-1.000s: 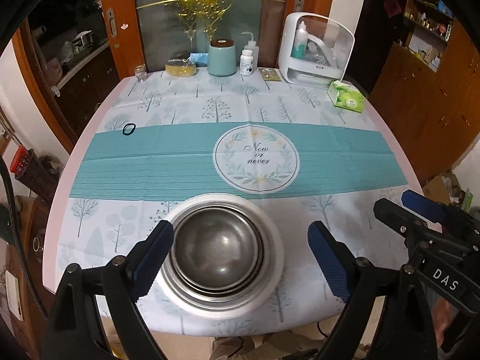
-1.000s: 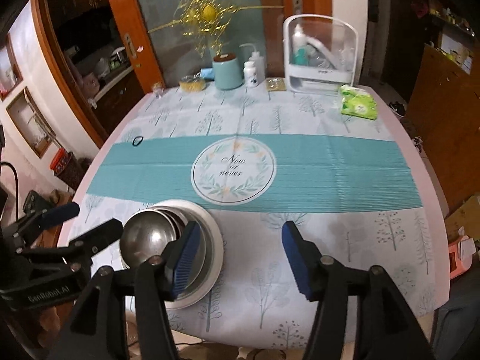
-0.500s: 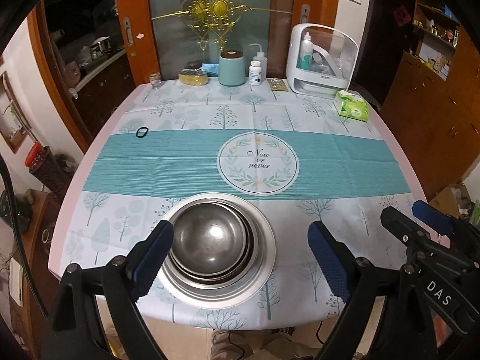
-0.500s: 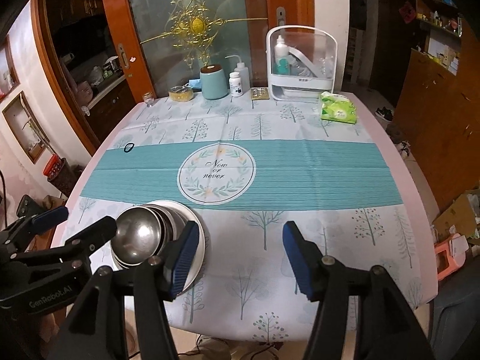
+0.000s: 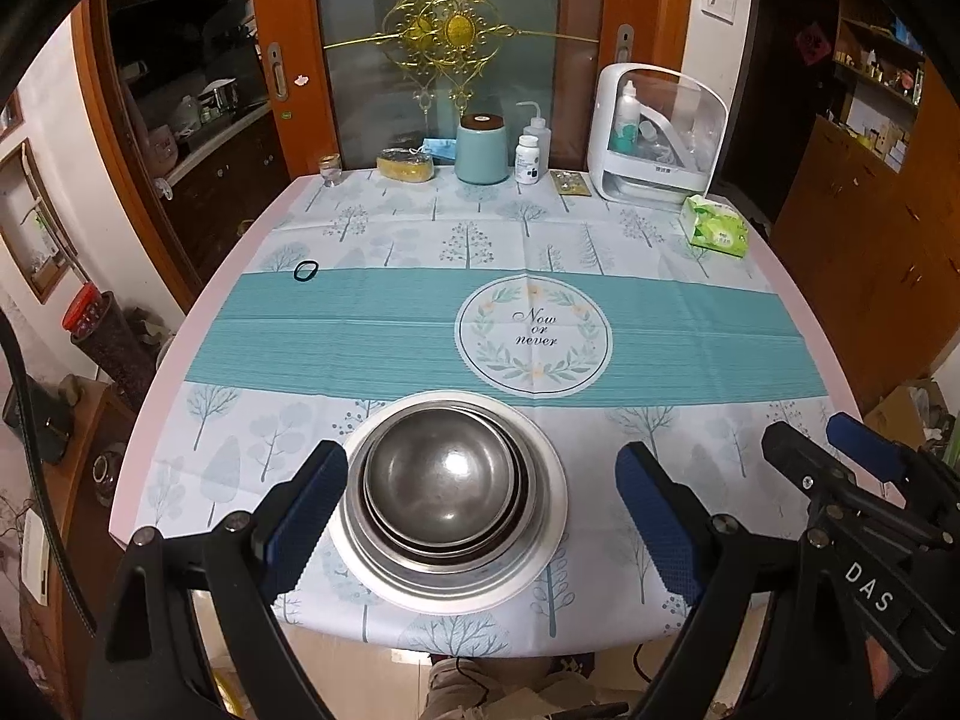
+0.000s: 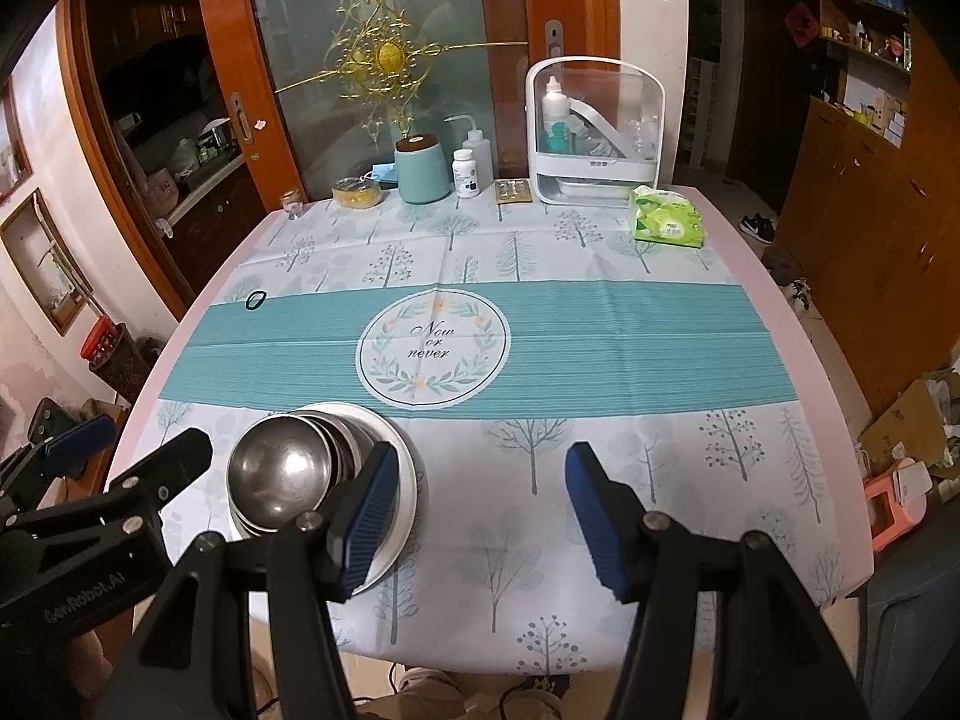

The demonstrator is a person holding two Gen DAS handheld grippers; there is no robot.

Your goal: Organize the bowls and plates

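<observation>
A stack of nested steel bowls [image 5: 441, 480] sits on a white plate [image 5: 553, 516] near the table's front edge. My left gripper [image 5: 480, 465] hangs above and in front of the stack. Its blue pads stand wide apart on either side of the stack and touch nothing. In the right wrist view the bowls [image 6: 279, 471] and plate [image 6: 409, 483] lie at the lower left. My right gripper [image 6: 480, 465] is open over bare tablecloth to the right of the plate, its left pad overlapping the plate's rim in the picture. Each gripper shows in the other's view: right gripper [image 5: 840, 450], left gripper [image 6: 120, 456].
Along the table's far edge stand a teal canister [image 5: 480, 150], a white pill bottle [image 5: 528, 159], a white storage box [image 5: 654, 138] and a green tissue pack [image 5: 717, 234]. A black hair tie [image 5: 306, 270] lies at the left. Wooden cabinets flank the table.
Both grippers have drawn back and upward from the table, so the stack and tablecloth look smaller and farther off. Neither gripper's jaws have changed. The bowls and plate have not moved.
</observation>
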